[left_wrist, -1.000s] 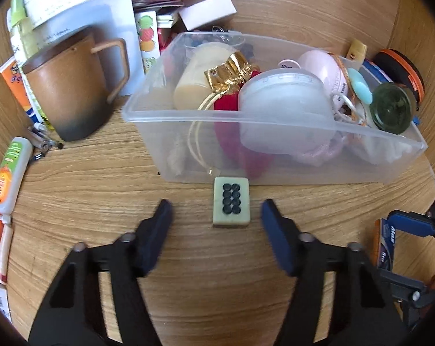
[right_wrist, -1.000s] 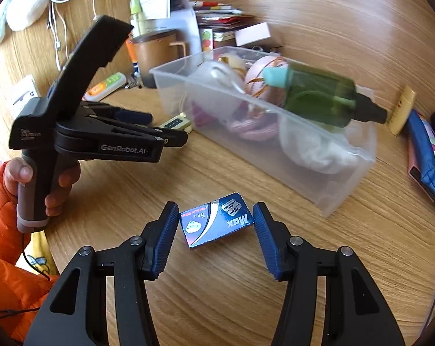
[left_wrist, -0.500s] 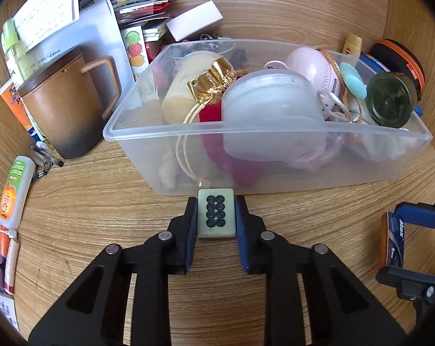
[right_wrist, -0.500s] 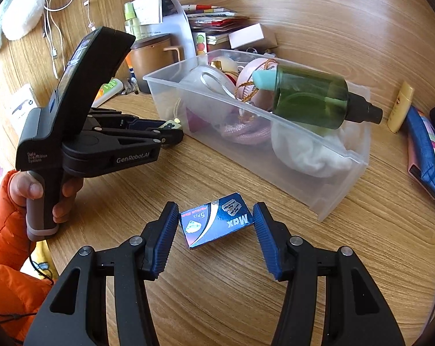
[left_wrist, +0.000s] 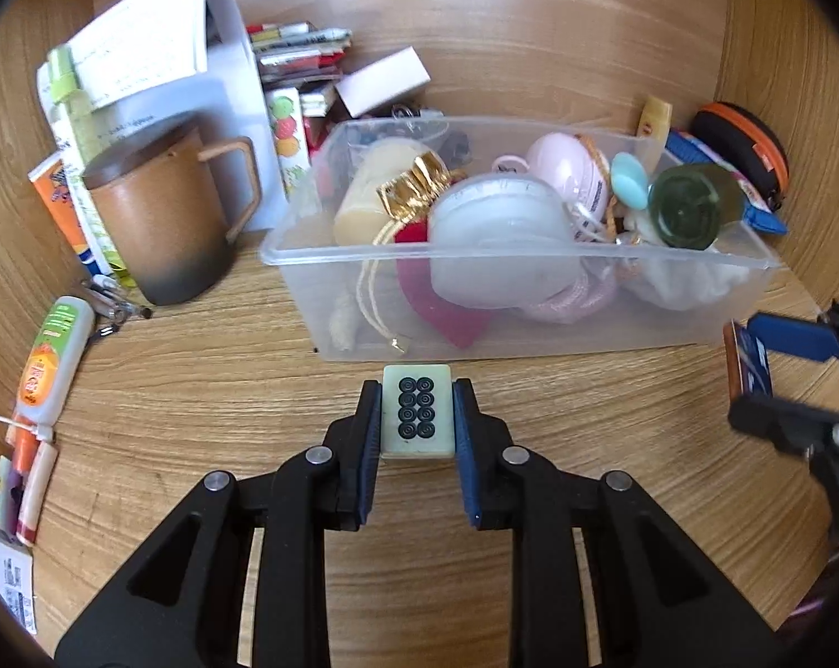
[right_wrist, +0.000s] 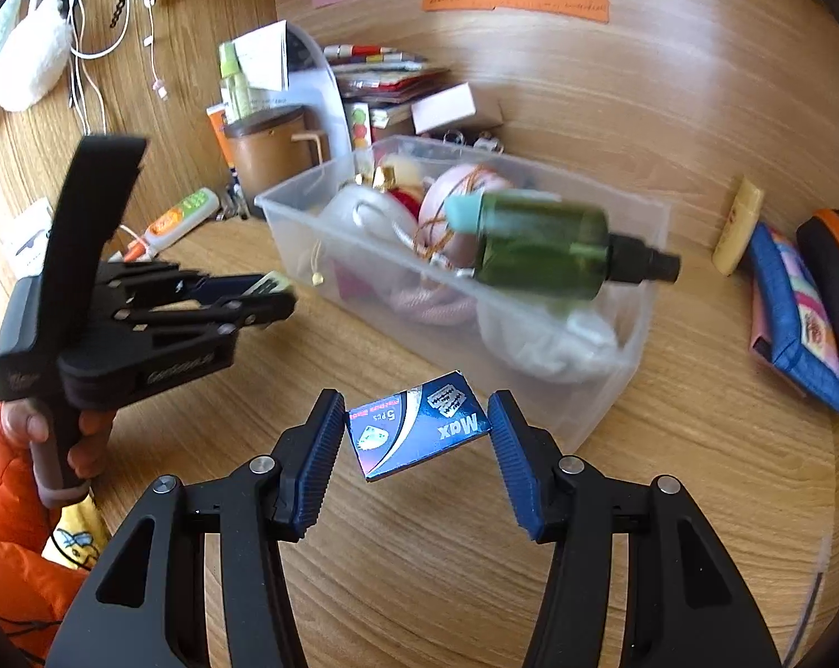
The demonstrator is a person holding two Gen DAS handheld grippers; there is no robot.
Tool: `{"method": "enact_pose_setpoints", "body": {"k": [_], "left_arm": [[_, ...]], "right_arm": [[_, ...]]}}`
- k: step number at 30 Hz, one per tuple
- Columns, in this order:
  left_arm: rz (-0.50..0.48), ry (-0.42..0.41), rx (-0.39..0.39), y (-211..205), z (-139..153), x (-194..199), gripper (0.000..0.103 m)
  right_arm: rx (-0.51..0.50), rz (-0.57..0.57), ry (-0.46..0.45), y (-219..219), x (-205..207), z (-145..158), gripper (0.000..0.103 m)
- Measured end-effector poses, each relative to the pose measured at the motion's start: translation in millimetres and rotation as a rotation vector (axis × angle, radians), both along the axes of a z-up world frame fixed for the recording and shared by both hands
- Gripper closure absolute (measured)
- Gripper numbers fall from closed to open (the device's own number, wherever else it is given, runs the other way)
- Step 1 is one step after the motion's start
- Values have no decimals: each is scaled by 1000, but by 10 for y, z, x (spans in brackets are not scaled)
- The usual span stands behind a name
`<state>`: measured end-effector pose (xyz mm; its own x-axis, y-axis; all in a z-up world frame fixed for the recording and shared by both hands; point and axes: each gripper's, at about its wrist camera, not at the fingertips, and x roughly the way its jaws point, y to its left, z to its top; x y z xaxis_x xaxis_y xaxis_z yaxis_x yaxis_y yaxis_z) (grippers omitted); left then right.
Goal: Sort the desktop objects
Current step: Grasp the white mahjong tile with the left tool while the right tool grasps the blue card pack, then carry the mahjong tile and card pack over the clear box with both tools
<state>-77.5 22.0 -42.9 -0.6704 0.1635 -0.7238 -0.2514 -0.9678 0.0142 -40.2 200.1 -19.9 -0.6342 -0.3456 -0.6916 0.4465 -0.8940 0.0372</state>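
Observation:
My left gripper point(left_wrist: 417, 417) is shut on a pale green mahjong tile point(left_wrist: 417, 411) with black dots, held just in front of the clear plastic bin point(left_wrist: 586, 334). It also shows in the right wrist view point(right_wrist: 269, 292) at the left, lifted off the desk. My right gripper point(right_wrist: 417, 434) holds a blue "Max" razor blade box point(right_wrist: 417, 431) between its pads, corner to corner, above the desk in front of the bin point(right_wrist: 631, 356). The box shows at the right edge of the left wrist view point(left_wrist: 747, 359). The bin holds a green bottle point(right_wrist: 541, 253), a white round case point(left_wrist: 497, 234) and several other items.
A brown mug point(left_wrist: 163, 222) stands left of the bin with papers and books behind it. A glue tube point(left_wrist: 52, 359) and pens lie at the left. A blue pouch point(right_wrist: 792, 323), an orange-rimmed case point(right_wrist: 837, 267) and a yellow tube point(right_wrist: 739, 225) lie right of the bin.
My left gripper closed on the mahjong tile and lifted it off the desk. My right gripper rose with the blade box, still in front of the bin.

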Motion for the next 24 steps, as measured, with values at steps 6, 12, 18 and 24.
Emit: {"method": "enact_pose_setpoints", "body": {"k": [6,12,18,24], "left_arm": [[5,38,43,-138,217,90,79],[-7,61,53,-233,432,20,79],[-26,85,74,-271,638,-114,79],[-55,91,108,-192,767,-330,79]], "right_arm": [[22,-21,52,14,-40,186,53],[-1,-46,90,35,-172,370,53],[-17,-75,110,83,-334,486,53],[-19,-94,115,113,-535,537,53]]}}
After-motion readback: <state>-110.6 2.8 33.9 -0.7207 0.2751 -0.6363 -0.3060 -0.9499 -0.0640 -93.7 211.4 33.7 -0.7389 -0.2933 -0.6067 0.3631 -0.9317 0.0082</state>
